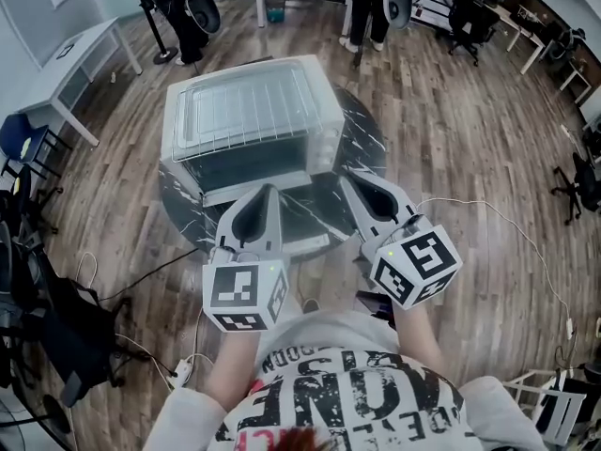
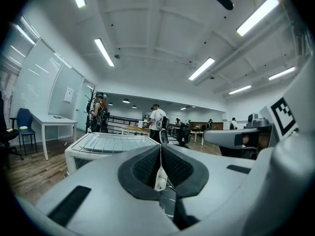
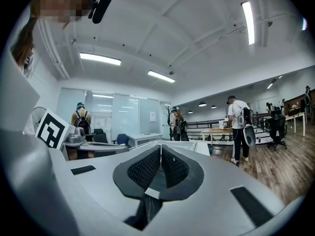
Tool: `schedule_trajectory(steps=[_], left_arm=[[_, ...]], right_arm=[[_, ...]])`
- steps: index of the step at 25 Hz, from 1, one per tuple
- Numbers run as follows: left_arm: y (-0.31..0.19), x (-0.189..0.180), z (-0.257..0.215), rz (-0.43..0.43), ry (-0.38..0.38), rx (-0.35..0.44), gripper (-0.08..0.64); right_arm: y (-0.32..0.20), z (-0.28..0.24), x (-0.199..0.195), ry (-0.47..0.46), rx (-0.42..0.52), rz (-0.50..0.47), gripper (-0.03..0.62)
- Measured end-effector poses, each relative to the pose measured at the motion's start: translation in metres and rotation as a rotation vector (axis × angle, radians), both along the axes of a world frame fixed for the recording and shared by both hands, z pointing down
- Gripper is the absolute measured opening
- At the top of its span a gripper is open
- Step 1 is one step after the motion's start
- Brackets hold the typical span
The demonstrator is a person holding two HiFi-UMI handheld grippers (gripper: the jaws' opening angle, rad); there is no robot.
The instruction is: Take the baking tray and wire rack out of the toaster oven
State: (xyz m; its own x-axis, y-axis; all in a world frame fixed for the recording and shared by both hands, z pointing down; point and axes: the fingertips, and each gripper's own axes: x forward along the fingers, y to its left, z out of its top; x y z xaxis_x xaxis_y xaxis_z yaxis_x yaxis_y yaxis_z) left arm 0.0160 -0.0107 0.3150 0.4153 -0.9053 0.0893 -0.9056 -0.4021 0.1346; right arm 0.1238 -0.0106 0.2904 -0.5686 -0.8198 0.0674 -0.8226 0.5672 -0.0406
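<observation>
The left gripper is held level over the lowered door, aimed at the middle of the oven's mouth. Its jaws are pressed together with nothing between them.

Ahead of it, the oven stands on the round dark worktop with its front towards the person. Its long side runs left to right, across both grippers' line of aim. On its top lies what looks like the tray with the rack in it. This could instead be the oven's own slatted lid; I cannot tell which. The cavity behind the door is dark and shows no shelf I can make out.

The right gripper is also level, closed and empty. It sits just beside the left one, off the oven's right front corner by the control panel.

If the tray and rack are on top, they lie ahead of and above both grippers, and I judge the task nearly done. If they are inside, they lie straight ahead and low, their long edge facing the grippers. The left gripper is then better placed, and its jaws must part first.
</observation>
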Motion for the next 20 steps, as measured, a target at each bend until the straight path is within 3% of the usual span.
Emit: schedule_trajectory(steps=[20], left_arm=[[-0.011,-0.013,0.0,-0.017,0.048,-0.022,0.003]], right_arm=[[-0.005,0.005,-0.014,-0.001,-0.046,-0.039,0.003]])
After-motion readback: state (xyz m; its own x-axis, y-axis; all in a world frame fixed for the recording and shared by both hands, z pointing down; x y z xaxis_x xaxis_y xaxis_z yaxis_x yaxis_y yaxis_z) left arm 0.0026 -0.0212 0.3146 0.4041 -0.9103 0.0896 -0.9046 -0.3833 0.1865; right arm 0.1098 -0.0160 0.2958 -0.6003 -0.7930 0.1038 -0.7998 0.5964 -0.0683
